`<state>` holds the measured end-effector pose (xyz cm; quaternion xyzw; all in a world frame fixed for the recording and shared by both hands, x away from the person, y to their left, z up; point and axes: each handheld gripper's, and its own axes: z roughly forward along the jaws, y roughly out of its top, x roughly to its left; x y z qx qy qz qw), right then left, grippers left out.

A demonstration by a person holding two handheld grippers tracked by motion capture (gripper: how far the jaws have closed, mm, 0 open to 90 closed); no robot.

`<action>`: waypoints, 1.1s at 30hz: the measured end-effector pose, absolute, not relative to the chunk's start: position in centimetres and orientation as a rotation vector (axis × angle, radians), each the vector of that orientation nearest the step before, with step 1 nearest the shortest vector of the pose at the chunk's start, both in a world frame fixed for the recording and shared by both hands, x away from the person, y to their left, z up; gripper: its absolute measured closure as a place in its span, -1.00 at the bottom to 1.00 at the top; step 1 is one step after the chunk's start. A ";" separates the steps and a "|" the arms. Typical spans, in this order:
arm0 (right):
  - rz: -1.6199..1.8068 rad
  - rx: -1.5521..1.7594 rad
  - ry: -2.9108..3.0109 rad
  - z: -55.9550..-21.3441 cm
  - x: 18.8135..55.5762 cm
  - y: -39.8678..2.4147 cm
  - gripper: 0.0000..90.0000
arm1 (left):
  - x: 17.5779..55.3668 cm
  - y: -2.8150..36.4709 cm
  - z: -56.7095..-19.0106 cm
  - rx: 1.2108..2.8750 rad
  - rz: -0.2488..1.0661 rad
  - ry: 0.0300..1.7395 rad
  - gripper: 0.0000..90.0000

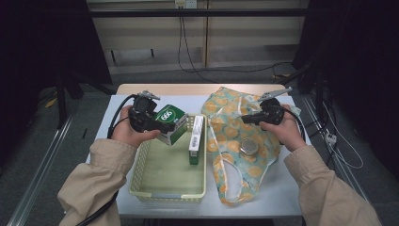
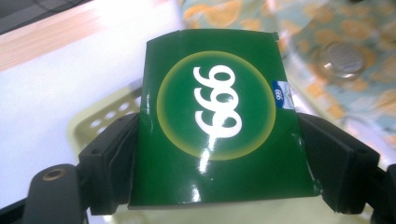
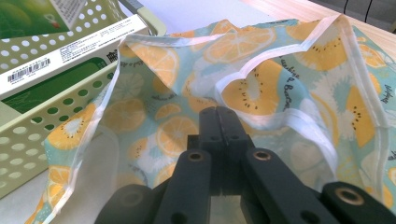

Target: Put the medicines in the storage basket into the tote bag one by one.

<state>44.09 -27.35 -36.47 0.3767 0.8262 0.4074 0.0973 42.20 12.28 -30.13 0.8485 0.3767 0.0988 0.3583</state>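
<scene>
Nearest the person, a pale green basket (image 1: 155, 186) sits on the white tabletop (image 1: 282, 197), w/ a tall green-white carton (image 1: 196, 139) standing against its right wall. Beside it lies a fruit-print cloth (image 1: 235, 174), a round metal tin (image 1: 248, 146) on top. Over the basket's far edge the left gripper (image 1: 165, 126) pinches a green "999" box (image 2: 219, 126) btwn its jaws. Farther right, the right gripper (image 3: 219, 122) hovers over the cloth, jaws pressed together, empty.
</scene>
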 end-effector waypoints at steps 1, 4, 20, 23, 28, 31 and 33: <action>1.205 1.114 2.445 -36.5 44.1 -27.4 1.00 | 42.1 11.9 -29.9 2.193 0.254 0.947 -0.60; 1.205 1.117 2.444 -36.3 44.1 -27.5 1.00 | 41.8 10.8 -29.3 2.198 0.240 0.897 -0.60; 1.211 1.116 2.439 -36.3 44.0 -27.4 1.00 | 39.2 2.5 -28.5 2.202 0.102 0.640 -0.60; 1.211 1.113 2.440 -36.3 44.0 -27.5 1.00 | 39.0 1.1 -28.8 2.208 0.075 0.598 -0.60; 1.214 1.117 2.441 -36.3 44.0 -27.6 1.00 | 39.1 -0.4 -29.8 2.205 0.027 0.565 -0.60; 1.216 1.120 2.439 -36.3 44.1 -27.6 1.00 | 39.0 -1.2 -30.6 2.213 0.005 0.547 -0.60; 1.218 1.122 2.438 -36.4 44.1 -27.7 1.00 | 39.0 -1.6 -31.2 2.224 -0.009 0.533 -0.60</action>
